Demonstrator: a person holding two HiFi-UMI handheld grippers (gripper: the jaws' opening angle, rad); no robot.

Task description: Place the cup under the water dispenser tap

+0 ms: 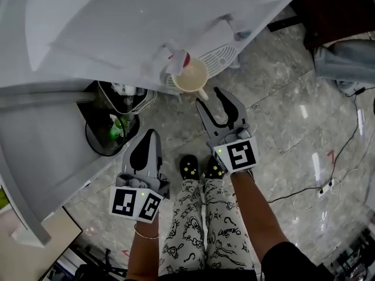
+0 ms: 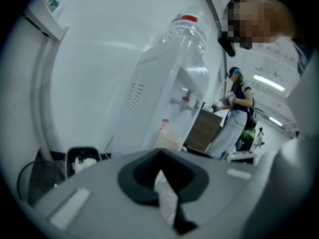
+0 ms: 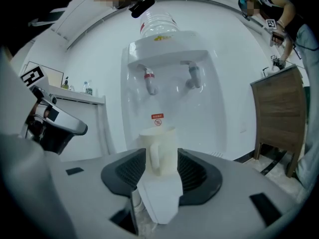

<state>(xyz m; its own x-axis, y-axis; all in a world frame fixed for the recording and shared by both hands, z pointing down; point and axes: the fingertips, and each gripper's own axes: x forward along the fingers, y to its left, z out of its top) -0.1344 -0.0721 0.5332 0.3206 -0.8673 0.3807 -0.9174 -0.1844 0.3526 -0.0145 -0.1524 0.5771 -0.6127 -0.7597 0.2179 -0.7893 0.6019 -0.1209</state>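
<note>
A cream cup [image 1: 190, 76] stands on the water dispenser's [image 1: 140, 28] drip tray [image 1: 221, 55], right under the red tap [image 1: 179, 60]. In the right gripper view the cup [image 3: 160, 146] is upright below the red tap [image 3: 148, 78], its handle turned toward the camera. My right gripper [image 1: 210, 97] is open; its jaws sit either side of the handle without pressing on it. A grey tap [image 3: 193, 76] is beside the red one. My left gripper [image 1: 147, 136] hangs lower left, shut and empty, apart from the cup [image 2: 169, 140].
A black bin [image 1: 108, 134] and a small white-lined bin [image 1: 126, 95] stand left of the dispenser. Cables [image 1: 328, 183] trail over the marble floor at right. A wooden cabinet [image 3: 279, 113] is right of the dispenser, with another person [image 2: 239, 113] behind.
</note>
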